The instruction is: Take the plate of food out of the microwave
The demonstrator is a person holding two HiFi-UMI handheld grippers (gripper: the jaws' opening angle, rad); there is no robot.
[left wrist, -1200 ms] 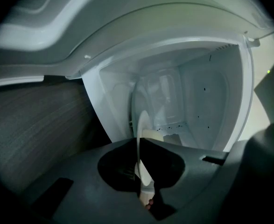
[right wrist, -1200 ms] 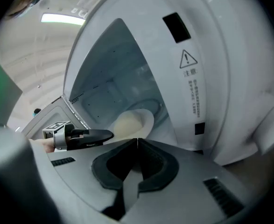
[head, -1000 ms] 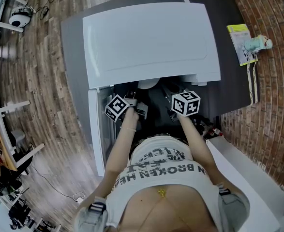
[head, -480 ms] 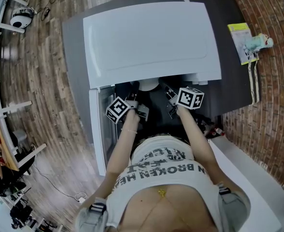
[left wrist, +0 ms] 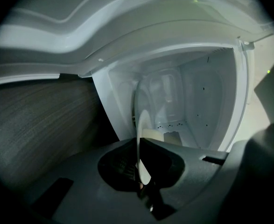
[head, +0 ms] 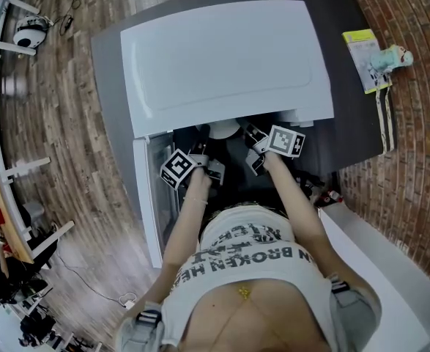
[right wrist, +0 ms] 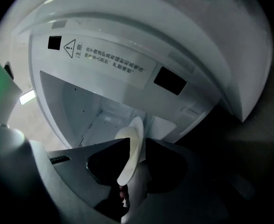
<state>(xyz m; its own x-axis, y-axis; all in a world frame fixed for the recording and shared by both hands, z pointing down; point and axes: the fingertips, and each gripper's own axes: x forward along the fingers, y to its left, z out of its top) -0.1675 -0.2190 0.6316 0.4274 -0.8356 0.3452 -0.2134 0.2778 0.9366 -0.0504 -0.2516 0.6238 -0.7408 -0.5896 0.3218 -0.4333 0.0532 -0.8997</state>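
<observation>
Two hand-held grippers reach into the open front of a white microwave (head: 222, 57) that stands on a dark grey tabletop (head: 109, 86), its door (head: 147, 196) swung out to the left. The left hand-held gripper (head: 202, 148) is pressed together on the near rim of a white plate (head: 224, 128); in the left gripper view the plate (left wrist: 142, 125) runs edge-on between the jaws of that hand-held gripper (left wrist: 139, 149), which pinch it from both faces. The right hand-held gripper (head: 253, 139) pinches the opposite side of the rim in the same way: in the right gripper view the plate (right wrist: 136, 135) stands edge-on between the closed jaws of this hand-held gripper (right wrist: 134, 149). A pale cream mound of food (left wrist: 152, 134) lies on the plate. The plate sits at the mouth of the white cavity, only its near edge showing below the microwave's top in the head view. A warning label (right wrist: 104, 62) runs along the frame above the opening.
</observation>
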